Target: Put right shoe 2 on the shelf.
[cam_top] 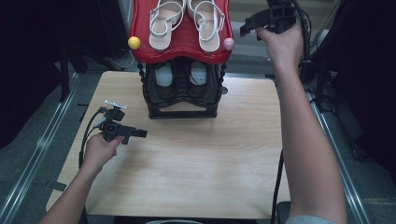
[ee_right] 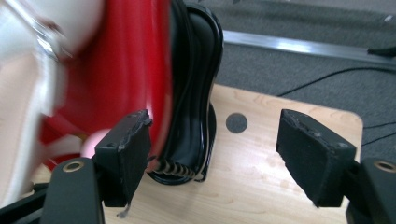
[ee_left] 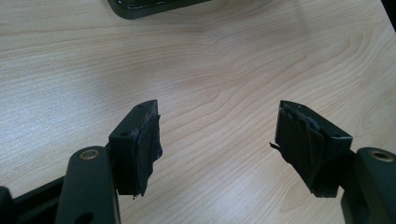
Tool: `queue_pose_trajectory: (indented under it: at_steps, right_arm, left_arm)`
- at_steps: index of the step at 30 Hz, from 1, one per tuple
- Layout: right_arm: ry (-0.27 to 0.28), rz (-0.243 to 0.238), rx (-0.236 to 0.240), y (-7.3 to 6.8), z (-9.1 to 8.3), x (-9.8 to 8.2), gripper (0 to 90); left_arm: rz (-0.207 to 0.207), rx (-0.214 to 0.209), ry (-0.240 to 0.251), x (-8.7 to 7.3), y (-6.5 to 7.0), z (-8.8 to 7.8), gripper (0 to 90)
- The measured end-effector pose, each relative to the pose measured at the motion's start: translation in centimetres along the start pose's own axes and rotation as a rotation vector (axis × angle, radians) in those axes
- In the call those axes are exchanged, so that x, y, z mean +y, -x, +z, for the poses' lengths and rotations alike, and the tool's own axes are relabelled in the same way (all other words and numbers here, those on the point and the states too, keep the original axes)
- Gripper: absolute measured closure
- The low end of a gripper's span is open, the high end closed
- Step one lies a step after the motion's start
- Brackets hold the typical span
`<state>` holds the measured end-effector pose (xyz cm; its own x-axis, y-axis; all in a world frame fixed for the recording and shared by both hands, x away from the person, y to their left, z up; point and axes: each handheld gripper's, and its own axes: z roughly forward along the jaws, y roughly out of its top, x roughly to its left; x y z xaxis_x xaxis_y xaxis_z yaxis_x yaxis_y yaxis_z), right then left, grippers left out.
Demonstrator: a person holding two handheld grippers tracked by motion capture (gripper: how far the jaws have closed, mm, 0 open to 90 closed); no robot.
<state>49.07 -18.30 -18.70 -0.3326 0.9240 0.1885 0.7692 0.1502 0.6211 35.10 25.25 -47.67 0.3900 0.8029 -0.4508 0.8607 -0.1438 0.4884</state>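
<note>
Red top shelf (cam_top: 182, 46) of the shoe rack is carrying white sandals (cam_top: 184, 21) at the table's far edge; the right gripper (cam_top: 250, 24) is hanging beside its right end, the left gripper (cam_top: 135, 133) near the table's (cam_top: 196, 168) left edge. Left gripper view: jaws standing wide over bare wood, gripping nothing. Right gripper view: jaws spread, empty, shelf edge (ee_right: 135, 70) just beyond the left jaw. Risk: a jaw knocking the shelf and tipping the sandals.
</note>
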Motion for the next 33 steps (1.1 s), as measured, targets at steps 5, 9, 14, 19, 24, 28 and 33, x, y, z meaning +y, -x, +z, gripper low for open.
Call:
queue_pose_trajectory:
  at_steps: [5,9,14,19,24,28,33]
  right_arm:
    - [-0.01,-0.003,0.023,0.8,1.1,-1.5,27.5]
    - [-0.009,-0.008,0.045,1.6,2.1,-3.6,27.9]
    - [-0.022,-0.014,0.058,1.8,2.9,-5.7,27.9]
    - [-0.014,-0.006,0.082,2.3,3.9,-8.2,28.1]
    - [-0.011,-0.011,0.094,2.4,4.9,-10.4,28.5]
    - [-0.016,-0.011,0.106,2.5,5.9,-12.3,28.6]
    - [-0.024,-0.01,0.117,2.9,7.0,-14.8,28.8]
  left_arm:
    - [-0.001,0.001,0.001,0.1,0.0,0.0,31.4]
    - [-0.004,-0.002,0.004,0.1,0.0,0.1,31.4]
    - [0.0,-0.001,0.007,0.1,0.0,0.0,31.4]
    - [-0.002,0.003,0.015,0.1,0.0,0.0,31.4]
    - [-0.002,0.003,0.016,0.2,-0.1,0.0,31.4]
    - [0.006,0.004,0.014,0.2,-0.2,-0.1,31.4]
    - [0.0,0.006,0.019,0.2,-0.3,-0.1,31.4]
